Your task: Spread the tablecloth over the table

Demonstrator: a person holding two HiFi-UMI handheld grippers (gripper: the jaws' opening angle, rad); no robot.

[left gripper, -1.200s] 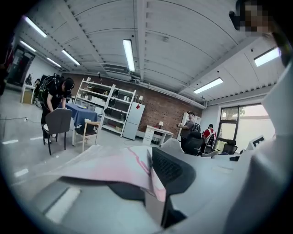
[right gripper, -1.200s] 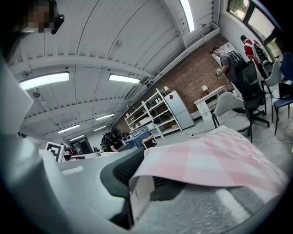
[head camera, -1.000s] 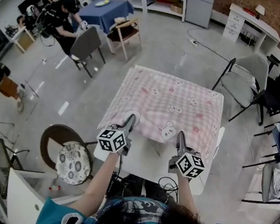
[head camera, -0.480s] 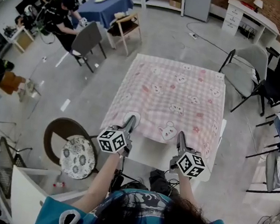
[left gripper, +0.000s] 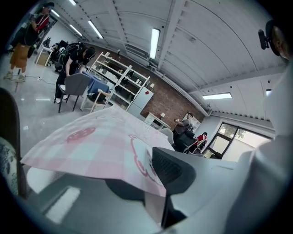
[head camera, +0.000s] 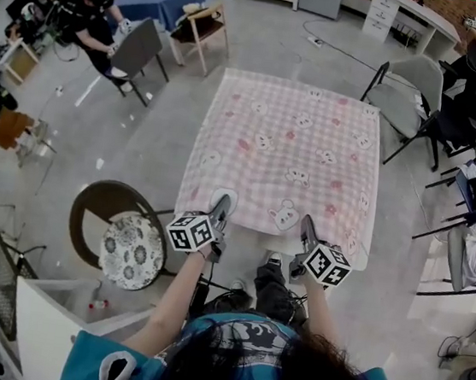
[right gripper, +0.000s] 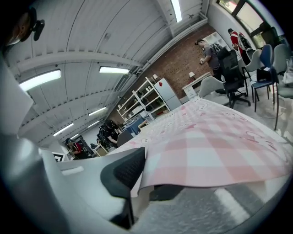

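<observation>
A pink checked tablecloth (head camera: 286,148) with small animal prints lies flat over the square table and hides its top; the near hem hangs at my grippers. My left gripper (head camera: 222,202) is shut on the near left hem, and in the left gripper view the cloth (left gripper: 100,141) runs between the jaws of that gripper (left gripper: 151,178). My right gripper (head camera: 308,226) is shut on the near right hem; its jaws have just closed a little further on it. The right gripper view shows the cloth (right gripper: 215,151) pinched in the right gripper (right gripper: 137,183).
A round stool with a floral cushion (head camera: 131,253) stands at my near left, beside a white cabinet (head camera: 41,324). Grey and black chairs (head camera: 414,86) crowd the table's right side. A blue-covered table (head camera: 171,0), a wooden chair (head camera: 197,29) and seated people (head camera: 87,16) are far left.
Both grippers drew back toward me and down with the hem. The cloth slid along, and the bare white strip of table near me is now covered.
</observation>
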